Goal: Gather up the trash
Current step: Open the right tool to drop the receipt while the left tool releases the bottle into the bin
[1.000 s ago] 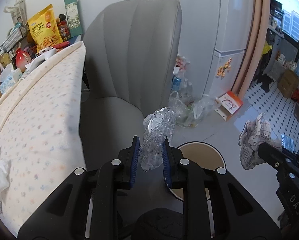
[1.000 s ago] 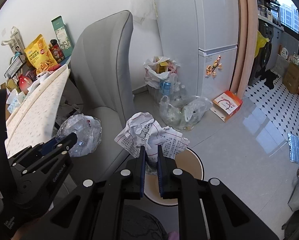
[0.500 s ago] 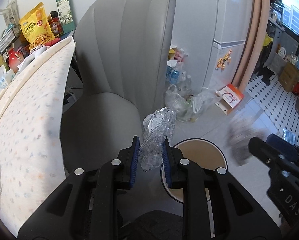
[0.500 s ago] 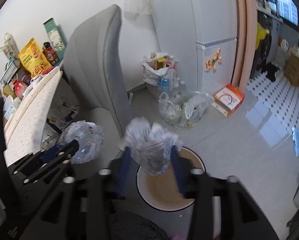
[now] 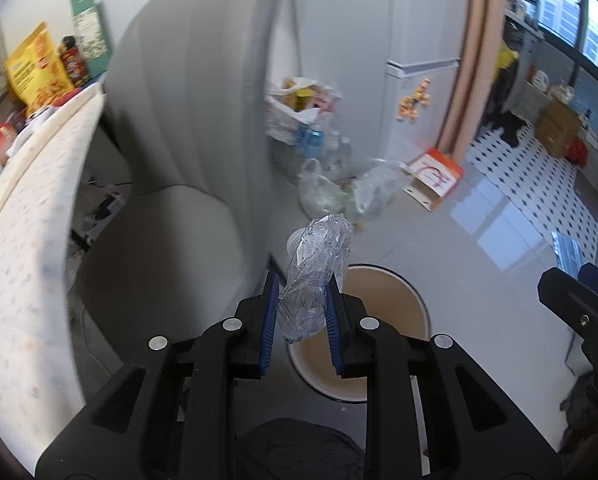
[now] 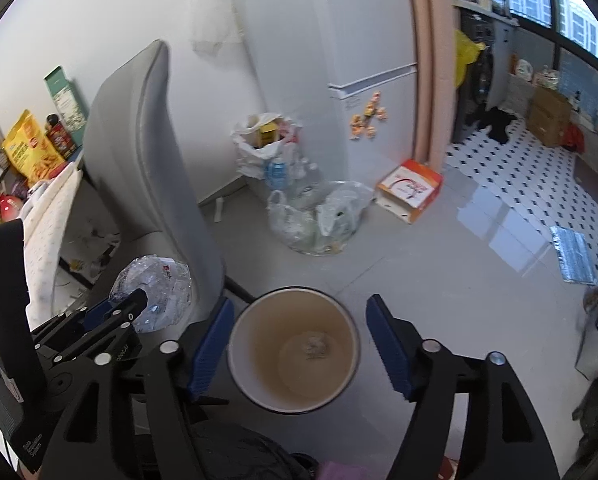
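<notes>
My left gripper (image 5: 302,308) is shut on a crushed clear plastic bottle (image 5: 315,276), held just over the near-left rim of a round white bin (image 5: 413,308) with a tan inside. In the right wrist view that bottle (image 6: 159,288) and the left gripper (image 6: 129,306) sit at the left beside the chair. My right gripper (image 6: 297,306) hangs directly above the bin (image 6: 235,354); its jaws are opening wide with nothing between them. A crumpled paper ball (image 6: 317,346) lies on the bin's bottom. The right gripper (image 5: 571,304) shows at the right edge of the left wrist view.
A grey padded chair (image 5: 187,120) stands close to the left of the bin. A table with a dotted cloth (image 5: 27,240) is further left. Plastic bags of bottles (image 6: 319,220), a white fridge (image 6: 359,80) and an orange-and-white box (image 6: 411,190) stand beyond on the tiled floor.
The right gripper opened and let go of the crumpled paper, which now lies in the bin. Both grippers moved closer over the bin. The left gripper kept its hold on the bottle.
</notes>
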The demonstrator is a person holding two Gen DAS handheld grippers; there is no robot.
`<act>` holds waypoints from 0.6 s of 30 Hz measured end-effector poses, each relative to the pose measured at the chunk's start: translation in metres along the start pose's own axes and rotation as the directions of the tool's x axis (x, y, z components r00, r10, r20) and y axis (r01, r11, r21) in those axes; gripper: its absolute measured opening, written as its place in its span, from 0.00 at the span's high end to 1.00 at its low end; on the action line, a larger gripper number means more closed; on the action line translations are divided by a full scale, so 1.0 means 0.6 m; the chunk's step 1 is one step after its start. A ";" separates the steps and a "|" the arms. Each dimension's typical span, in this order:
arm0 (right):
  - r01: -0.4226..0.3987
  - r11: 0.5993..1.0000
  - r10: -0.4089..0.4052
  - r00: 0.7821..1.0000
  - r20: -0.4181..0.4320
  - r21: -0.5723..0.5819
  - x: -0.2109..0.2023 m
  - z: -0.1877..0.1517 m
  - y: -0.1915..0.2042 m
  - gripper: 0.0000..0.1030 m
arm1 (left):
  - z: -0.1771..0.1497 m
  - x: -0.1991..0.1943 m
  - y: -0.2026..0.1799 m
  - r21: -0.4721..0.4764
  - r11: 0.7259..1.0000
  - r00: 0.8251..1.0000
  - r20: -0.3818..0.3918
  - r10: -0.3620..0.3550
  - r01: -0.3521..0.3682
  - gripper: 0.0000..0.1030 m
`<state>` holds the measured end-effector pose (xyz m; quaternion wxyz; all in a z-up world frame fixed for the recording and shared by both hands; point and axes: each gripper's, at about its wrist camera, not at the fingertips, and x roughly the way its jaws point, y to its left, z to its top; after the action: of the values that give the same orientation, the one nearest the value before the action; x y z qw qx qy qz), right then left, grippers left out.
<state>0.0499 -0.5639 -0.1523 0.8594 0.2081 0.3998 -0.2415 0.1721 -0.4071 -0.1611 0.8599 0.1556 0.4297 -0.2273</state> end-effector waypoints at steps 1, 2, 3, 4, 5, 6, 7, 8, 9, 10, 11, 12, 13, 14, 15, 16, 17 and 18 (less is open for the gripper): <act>0.015 1.000 -0.015 1.000 0.004 0.009 -0.003 -0.002 -0.012 0.32 | 0.000 0.001 -0.009 0.010 1.000 1.000 -0.002 -0.008 0.008 0.78; 0.024 1.000 -0.024 1.000 0.004 0.020 -0.004 -0.002 -0.022 0.32 | 0.000 0.003 -0.019 0.018 1.000 1.000 -0.005 -0.016 0.017 0.78; 0.036 0.999 -0.036 0.999 0.005 0.036 -0.006 -0.002 -0.035 0.32 | -0.001 0.006 -0.029 0.025 0.999 1.000 -0.009 -0.024 0.025 0.78; 0.045 0.998 -0.045 0.999 0.004 0.047 -0.006 -0.002 -0.045 0.32 | -0.001 0.008 -0.036 0.028 0.999 0.999 -0.013 -0.034 0.034 0.78; 0.050 0.997 -0.050 0.999 0.004 0.055 -0.007 -0.002 -0.052 0.32 | 0.000 0.010 -0.043 0.032 0.998 0.999 -0.020 -0.050 0.051 0.78; 0.057 0.996 -0.057 0.998 0.005 0.070 -0.007 -0.002 -0.063 0.31 | -0.001 0.012 -0.052 0.039 0.997 0.998 -0.026 -0.061 0.062 0.78; 0.061 0.995 -0.061 0.998 0.005 0.078 -0.009 -0.003 -0.072 0.31 | 0.000 0.013 -0.056 0.043 0.997 0.997 -0.029 -0.065 0.067 0.77; 0.063 0.994 -0.064 0.998 0.005 0.086 -0.009 -0.003 -0.076 0.31 | 0.002 0.011 -0.058 0.041 0.997 0.998 -0.025 -0.064 0.065 0.67; 0.064 0.994 -0.065 0.998 0.006 0.092 -0.011 -0.002 -0.082 0.31 | 0.004 0.008 -0.057 0.032 0.998 0.998 -0.018 -0.055 0.056 0.54; 0.063 0.993 -0.064 0.998 0.008 0.098 -0.012 -0.001 -0.086 0.31 | 0.006 0.002 -0.054 0.020 0.998 0.998 -0.003 -0.055 0.055 0.27; 0.062 0.993 -0.063 0.998 0.012 0.101 -0.014 0.000 -0.088 0.31 | 0.007 -0.007 -0.051 0.010 0.998 0.998 0.020 -0.061 0.061 0.20; 0.058 0.993 -0.060 0.998 0.019 0.102 -0.017 0.001 -0.088 0.31 | 0.011 -0.018 -0.045 0.000 0.998 0.997 0.042 -0.067 0.067 0.20; 0.056 0.993 -0.058 0.998 0.023 0.101 -0.018 0.003 -0.087 0.31 | 0.015 -0.021 -0.044 -0.003 0.998 0.997 0.047 -0.066 0.066 0.19; 0.053 0.994 -0.056 0.998 0.026 0.098 -0.019 0.005 -0.086 0.31 | 0.019 -0.027 -0.039 -0.007 0.998 0.997 0.051 -0.057 0.058 0.17; 0.049 0.994 -0.052 0.998 0.028 0.095 -0.020 0.005 -0.083 0.31 | 0.022 -0.030 -0.035 -0.010 0.999 0.997 0.055 -0.045 0.046 0.16; 0.042 0.995 -0.044 0.999 0.029 0.091 -0.022 0.005 -0.079 0.31 | 0.024 -0.035 -0.032 -0.014 0.999 0.998 0.059 -0.032 0.033 0.14; 0.037 0.995 -0.040 0.999 0.031 0.087 -0.024 0.005 -0.075 0.31 | 0.024 -0.040 -0.027 -0.019 1.000 0.998 0.064 -0.022 0.024 0.13; 0.033 0.996 -0.036 0.999 0.035 0.082 -0.028 0.005 -0.070 0.30 | 0.024 -0.047 -0.021 -0.025 1.000 0.998 0.069 -0.013 0.015 0.12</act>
<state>0.0177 -0.5949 -0.1441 0.8531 0.2317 0.3774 -0.2761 0.1603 -0.4171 -0.1305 0.8745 0.1335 0.4038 -0.2332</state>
